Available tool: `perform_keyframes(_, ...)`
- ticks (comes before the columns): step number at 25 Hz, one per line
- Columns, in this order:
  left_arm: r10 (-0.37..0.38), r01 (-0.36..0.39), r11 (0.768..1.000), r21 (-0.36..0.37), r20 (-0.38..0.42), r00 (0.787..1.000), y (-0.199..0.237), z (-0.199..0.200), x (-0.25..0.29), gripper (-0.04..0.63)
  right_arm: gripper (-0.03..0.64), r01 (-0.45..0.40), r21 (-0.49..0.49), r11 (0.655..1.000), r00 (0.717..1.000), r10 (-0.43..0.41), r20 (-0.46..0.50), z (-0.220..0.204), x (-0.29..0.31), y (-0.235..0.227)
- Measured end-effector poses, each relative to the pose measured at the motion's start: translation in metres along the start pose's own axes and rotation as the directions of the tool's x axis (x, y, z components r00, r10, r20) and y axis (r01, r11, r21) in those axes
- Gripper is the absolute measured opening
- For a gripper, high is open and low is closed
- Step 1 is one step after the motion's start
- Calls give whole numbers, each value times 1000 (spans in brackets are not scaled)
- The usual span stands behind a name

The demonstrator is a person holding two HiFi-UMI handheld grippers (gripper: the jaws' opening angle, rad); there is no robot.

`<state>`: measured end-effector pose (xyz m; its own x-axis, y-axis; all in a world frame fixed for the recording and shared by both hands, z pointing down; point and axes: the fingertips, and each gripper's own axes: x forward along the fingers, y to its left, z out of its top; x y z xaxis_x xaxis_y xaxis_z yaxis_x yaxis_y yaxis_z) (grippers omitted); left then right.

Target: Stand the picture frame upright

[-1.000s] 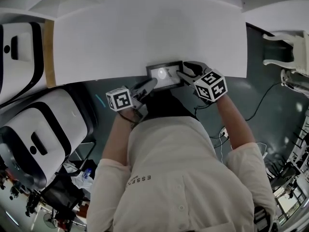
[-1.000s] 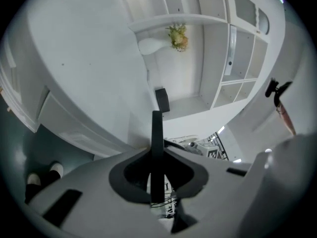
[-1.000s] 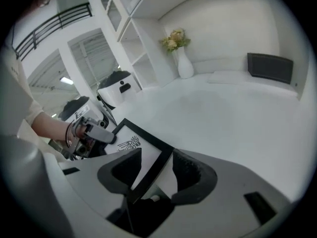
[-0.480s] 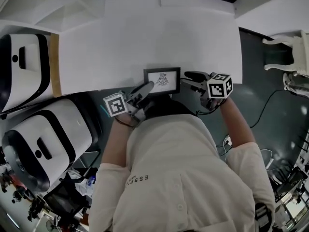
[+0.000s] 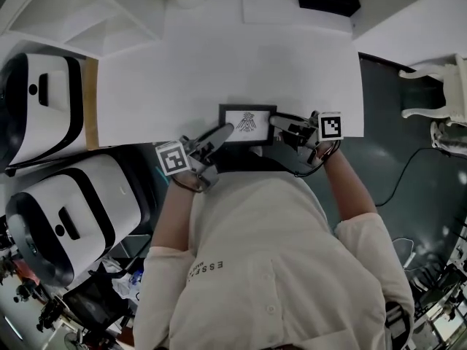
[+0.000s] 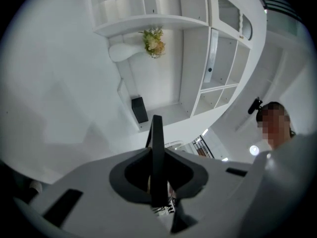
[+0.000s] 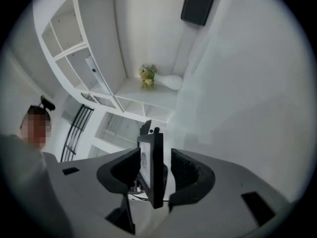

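Being steadied at the near edge of the white table [image 5: 219, 57], the thin black-rimmed rectangular picture frame [image 5: 248, 123] is pinched by the left gripper [image 5: 225, 129]. The right gripper [image 5: 277, 121] is spread wide around its rim, not pressing. Light, stiff and probably glazed, the frame is best taken by its rims.

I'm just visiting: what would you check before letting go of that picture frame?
1. Picture frame up on edge, drawing facing the person: ok.
2. Left gripper shut on the frame's left edge: ok.
3. Right gripper jaws apart, frame between them untouched: ok.
4. Rear prop folded out: cannot tell.
5. Frame well in from the table's near edge: not ok, it sits right at that edge.
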<state>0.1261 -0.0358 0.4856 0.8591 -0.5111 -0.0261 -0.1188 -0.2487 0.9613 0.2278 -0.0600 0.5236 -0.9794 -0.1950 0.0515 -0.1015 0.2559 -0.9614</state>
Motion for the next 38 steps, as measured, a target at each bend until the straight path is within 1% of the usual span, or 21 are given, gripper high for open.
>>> perform_keyframes(1,1,-1,1000,2,-2,1000,0,3,0,60,191,-31,28,999,999,31,10,3,3,4)
perform_keyframes(2,0,0,1000,0,0,1000,0,7,0,60,150,-47,47,998,999,46,17,4,6,6)
perform_keyframes(4,-3,3,1000,-16,15,1000,1,15,-2,60,89,-49,55,997,999,48,21,6,11,7)
perform_keyframes(7,-1,2,1000,-21,15,1000,4,26,-7,60,84,-36,37,999,999,35,21,9,20,10)
perform_keyframes(12,34,-33,999,20,-57,998,18,47,-24,61,83,18,-29,999,1000,-17,24,23,46,16)
perform_keyframes(14,54,-50,997,51,-83,995,24,61,-33,63,83,41,-50,998,999,-40,22,28,62,19)
perform_keyframes(17,104,-88,988,127,-124,987,34,81,-48,64,82,77,-86,993,997,-76,18,37,85,23)
perform_keyframes(19,116,-90,982,163,-157,981,39,90,-56,64,81,102,-113,988,995,-102,12,41,96,25)
perform_keyframes(22,154,-98,965,243,-223,963,46,103,-69,64,83,140,-174,975,990,-143,-2,48,117,30)
perform_keyframes(24,174,-103,953,284,-240,955,55,124,-83,66,83,155,-209,965,987,-161,-11,55,144,30)
perform_keyframes(29,182,-102,938,331,-220,958,65,176,-110,70,83,189,-275,943,981,-196,2,77,198,35)
perform_keyframes(32,195,-113,925,362,-197,961,72,199,-119,74,83,220,-330,918,973,-229,13,88,222,37)
perform_keyframes(35,222,-134,900,415,-170,960,79,222,-125,81,83,261,-396,880,961,-276,22,100,242,34)
perform_keyframes(38,240,-140,874,465,-163,957,86,240,-129,83,83,294,-441,848,948,-316,25,110,258,29)
